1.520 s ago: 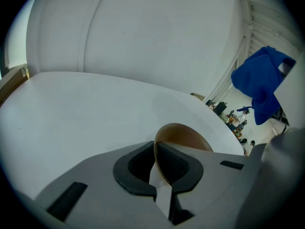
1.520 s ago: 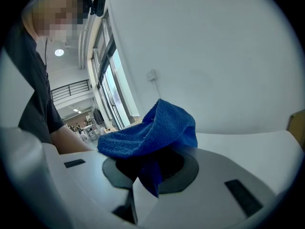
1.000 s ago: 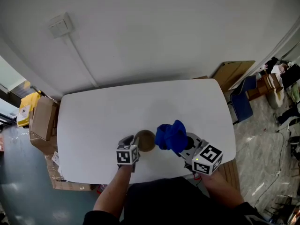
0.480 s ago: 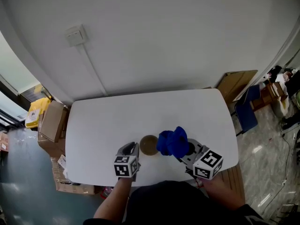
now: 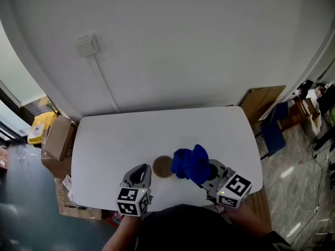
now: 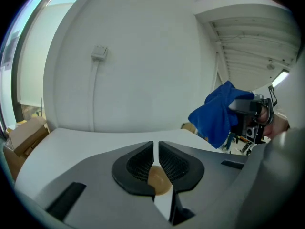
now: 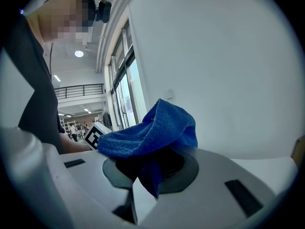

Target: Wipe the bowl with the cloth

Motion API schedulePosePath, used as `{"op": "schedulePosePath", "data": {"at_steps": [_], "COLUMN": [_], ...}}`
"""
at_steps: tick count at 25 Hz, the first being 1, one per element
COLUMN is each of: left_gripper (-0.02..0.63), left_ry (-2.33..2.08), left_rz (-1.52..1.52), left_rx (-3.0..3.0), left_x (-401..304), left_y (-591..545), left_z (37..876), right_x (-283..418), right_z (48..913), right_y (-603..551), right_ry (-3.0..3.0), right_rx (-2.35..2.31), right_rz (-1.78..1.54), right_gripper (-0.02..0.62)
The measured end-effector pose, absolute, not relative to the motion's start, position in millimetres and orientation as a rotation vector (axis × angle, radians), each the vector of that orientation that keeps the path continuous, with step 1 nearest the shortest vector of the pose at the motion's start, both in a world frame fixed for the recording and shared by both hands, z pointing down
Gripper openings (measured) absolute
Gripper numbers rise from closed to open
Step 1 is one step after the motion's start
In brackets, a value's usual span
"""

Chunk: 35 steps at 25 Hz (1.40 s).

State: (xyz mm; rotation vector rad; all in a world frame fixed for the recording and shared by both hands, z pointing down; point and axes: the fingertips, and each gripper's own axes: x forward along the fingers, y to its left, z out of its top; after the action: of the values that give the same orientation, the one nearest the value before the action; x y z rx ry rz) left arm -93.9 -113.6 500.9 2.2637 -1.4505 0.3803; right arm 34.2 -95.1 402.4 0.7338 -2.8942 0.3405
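On the white bench (image 5: pixel 104 140), the right tool (image 5: pixel 208 170) pinches a soft, floppy blue terry cloth (image 5: pixel 189 162). The small round brown bowl (image 5: pixel 163 167), likely light and skid-prone and best steadied by its rim, sits just ahead of the left tool (image 5: pixel 140 172), whose jaws are closing empty. Only the right gripper view shows the pinch, and it misses the bowl.

Table: white rectangular tabletop with rounded corners (image 5: pixel 157 132), far edge against the wall.
Wall fitting: white square box (image 5: pixel 86 45) on the white wall; white cable duct (image 5: pixel 107 88) running down to the table's far edge.
Left edge: brown cardboard boxes (image 5: pixel 56 138) on the floor; yellow item (image 5: pixel 37 127) beyond them.
Far right corner: flat brown cardboard sheet (image 5: pixel 260 101); blue chair (image 5: pixel 274 127) beside it.
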Motion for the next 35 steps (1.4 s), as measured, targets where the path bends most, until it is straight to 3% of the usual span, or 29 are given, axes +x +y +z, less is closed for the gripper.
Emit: {"op": "schedulePosePath", "data": {"at_steps": [13,35], "left_gripper": [0.037,0.034], "left_ry": [-1.581,-1.590], "left_rz": [0.386,0.366], "left_rx": [2.512,2.505], "left_x": [-85,-85], "left_y": [-104,-99], "left_z": [407,406], "right_x": [43,43], "right_z": [363,358], "right_y": [-91,-89], "right_ry": [-2.988,-3.001], "right_rx": [0.751,0.736], "right_rz": [0.203,0.148], "right_gripper": [0.061,0.061]}}
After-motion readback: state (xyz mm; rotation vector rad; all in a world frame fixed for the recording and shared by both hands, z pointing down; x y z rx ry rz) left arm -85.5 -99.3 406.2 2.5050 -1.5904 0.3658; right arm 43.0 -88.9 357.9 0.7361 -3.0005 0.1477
